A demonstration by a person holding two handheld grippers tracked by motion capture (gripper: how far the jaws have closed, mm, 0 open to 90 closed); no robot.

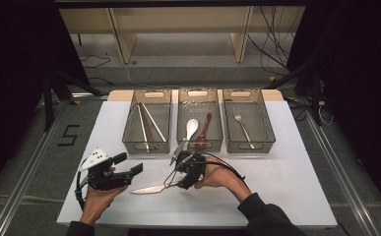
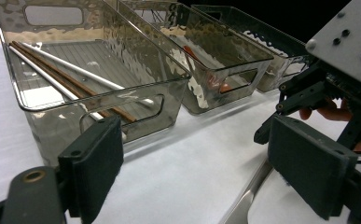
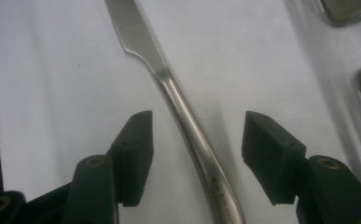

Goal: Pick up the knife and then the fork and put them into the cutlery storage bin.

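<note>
Stiff, slick steel knife (image 3: 178,98) lying flat on the bench (image 1: 286,182): right gripper (image 3: 197,154) fingers (image 3: 136,154), part-open and empty, straddle its rounded handle, the best hold.

A steel table knife (image 3: 180,105) lies flat on the white tabletop, handle probably untouched between tool pads

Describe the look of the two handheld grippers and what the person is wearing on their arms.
Both grippers are black, with linkage arms ending in flat, dark rectangular jaw pads. The left gripper carries a grey three-cornered plate dotted with small holes on top. Black cables loop from the right gripper and trail from the left. The right forearm wears a dark sleeve; a dark cuff shows at the left wrist.
</note>
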